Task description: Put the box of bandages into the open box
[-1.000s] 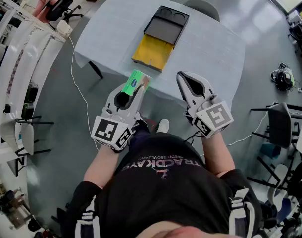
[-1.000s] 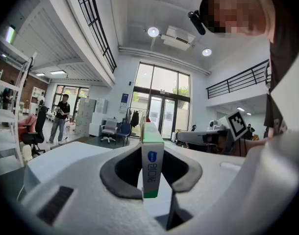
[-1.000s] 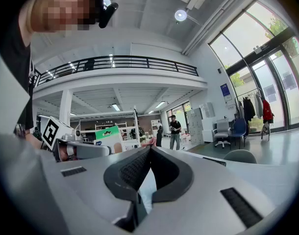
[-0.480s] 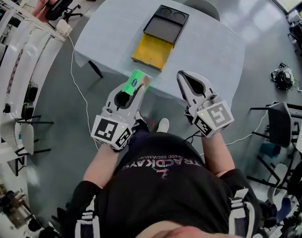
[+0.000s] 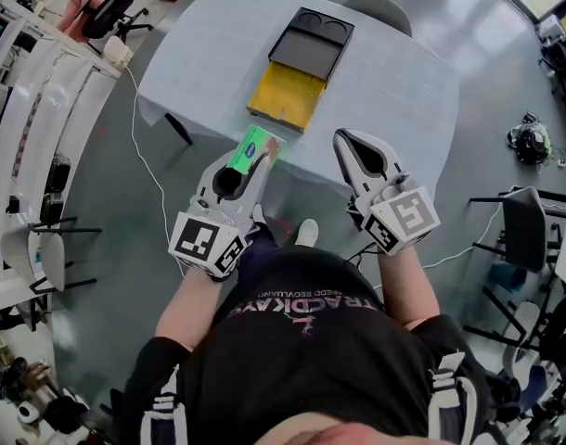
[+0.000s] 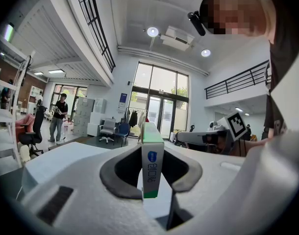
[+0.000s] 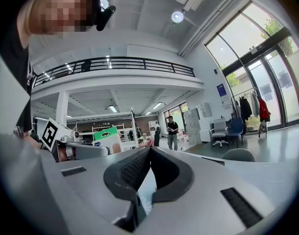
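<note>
The box of bandages (image 5: 256, 147), green and white, is clamped upright between the jaws of my left gripper (image 5: 249, 163), just short of the table's near edge. In the left gripper view the box (image 6: 152, 166) stands edge-on between the dark pads, and the left gripper (image 6: 150, 153) is shut on it. The open box lies on the table further ahead: a black tray (image 5: 311, 46) with a yellow flap (image 5: 285, 96) folded toward me. My right gripper (image 5: 344, 141) hovers beside the left one, jaws together and empty; its tips meet in its own view (image 7: 149, 150), where the bandage box (image 7: 106, 135) shows to the left.
The table (image 5: 404, 91) carries a white cloth. A grey chair (image 5: 380, 12) stands behind it. White shelving (image 5: 32, 109) runs along the left, and a cable (image 5: 144, 165) trails over the floor. Another chair (image 5: 524, 221) is at the right. A person (image 6: 58, 115) stands far off.
The left gripper with the bandage box has drifted very slightly forward. The right gripper has barely moved.
</note>
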`<state>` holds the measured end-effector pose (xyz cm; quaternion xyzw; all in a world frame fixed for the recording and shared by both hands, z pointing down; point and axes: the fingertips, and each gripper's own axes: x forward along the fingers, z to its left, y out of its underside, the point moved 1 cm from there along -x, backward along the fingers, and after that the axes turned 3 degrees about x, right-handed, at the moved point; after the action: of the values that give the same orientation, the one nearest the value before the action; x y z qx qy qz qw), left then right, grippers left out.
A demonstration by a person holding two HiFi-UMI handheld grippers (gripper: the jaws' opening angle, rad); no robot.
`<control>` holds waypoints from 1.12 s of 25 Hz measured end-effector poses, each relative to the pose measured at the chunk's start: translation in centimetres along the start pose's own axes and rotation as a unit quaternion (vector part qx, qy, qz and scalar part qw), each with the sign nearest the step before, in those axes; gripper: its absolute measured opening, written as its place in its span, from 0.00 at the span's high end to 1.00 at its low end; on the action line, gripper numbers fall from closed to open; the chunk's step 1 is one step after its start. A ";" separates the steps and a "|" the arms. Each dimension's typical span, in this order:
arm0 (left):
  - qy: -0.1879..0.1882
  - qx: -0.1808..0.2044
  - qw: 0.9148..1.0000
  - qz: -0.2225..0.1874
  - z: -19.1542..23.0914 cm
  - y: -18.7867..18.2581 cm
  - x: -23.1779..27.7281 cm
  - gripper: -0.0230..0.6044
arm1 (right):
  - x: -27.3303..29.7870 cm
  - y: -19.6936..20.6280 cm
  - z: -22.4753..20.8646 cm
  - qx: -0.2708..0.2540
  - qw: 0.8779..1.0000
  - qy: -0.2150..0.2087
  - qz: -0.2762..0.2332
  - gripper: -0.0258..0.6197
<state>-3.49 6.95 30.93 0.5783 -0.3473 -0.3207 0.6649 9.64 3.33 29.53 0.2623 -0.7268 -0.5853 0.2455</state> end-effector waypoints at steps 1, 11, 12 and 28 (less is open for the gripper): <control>0.000 0.000 1.000 0.000 0.2 0.0 0.0 0.80 | 0.2 0.0 0.0 0.000 1.000 0.001 0.000 0.94; 0.013 -0.002 1.000 -0.002 2.7 -0.5 -0.5 0.80 | 2.4 -0.3 0.9 -0.002 1.000 0.015 0.001 0.94; 0.015 -0.003 1.000 -0.001 3.0 -0.5 -0.5 0.80 | 2.6 -0.4 0.9 -0.002 1.000 0.018 0.000 0.94; 0.072 -0.005 0.997 -0.003 7.9 -1.4 -1.1 0.80 | 6.6 -1.4 2.8 -0.009 0.997 0.075 -0.013 0.94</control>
<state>-10.68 3.39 30.13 0.5977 -0.2953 -0.2819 0.6900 2.98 0.67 27.91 0.3131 -0.6977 -0.5733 0.2943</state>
